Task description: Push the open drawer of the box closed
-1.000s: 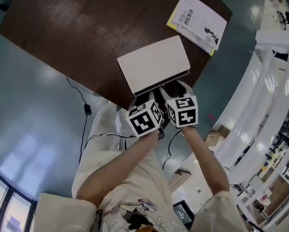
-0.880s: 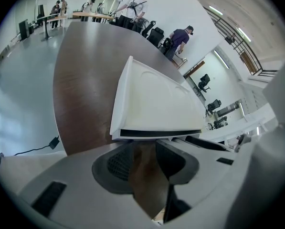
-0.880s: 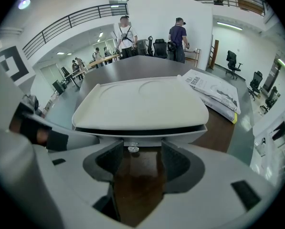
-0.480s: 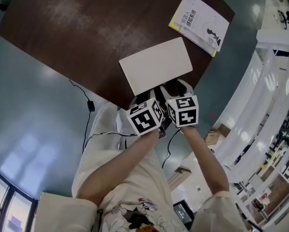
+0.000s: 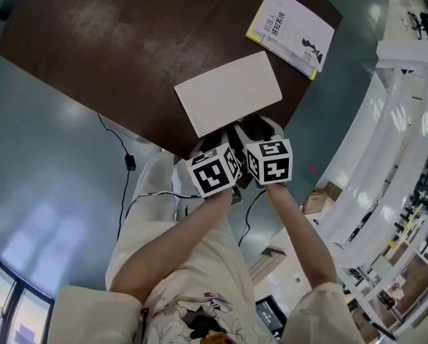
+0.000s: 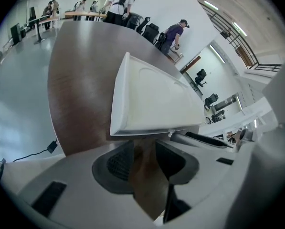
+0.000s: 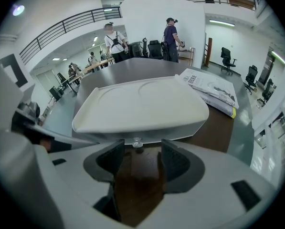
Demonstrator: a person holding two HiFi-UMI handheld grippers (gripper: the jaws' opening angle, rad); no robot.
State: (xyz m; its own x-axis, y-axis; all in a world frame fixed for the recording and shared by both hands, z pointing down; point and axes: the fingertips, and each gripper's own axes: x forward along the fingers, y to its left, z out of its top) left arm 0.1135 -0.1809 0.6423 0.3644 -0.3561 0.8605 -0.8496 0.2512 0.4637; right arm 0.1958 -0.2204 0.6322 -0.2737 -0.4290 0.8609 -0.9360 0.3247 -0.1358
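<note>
The drawer gap seen a second ago is gone: the flat white plastic box (image 5: 228,93) sits shut near the dark wooden tabletop's (image 5: 113,41) edge, the left tool (image 6: 144,152) and right tool (image 7: 138,159) at its front with jaws apart and empty, so the push looks finished.

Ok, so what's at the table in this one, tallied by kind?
Box: 1
Book: 1
Claws: 2 (left claw, right claw)
Total: 4
</note>
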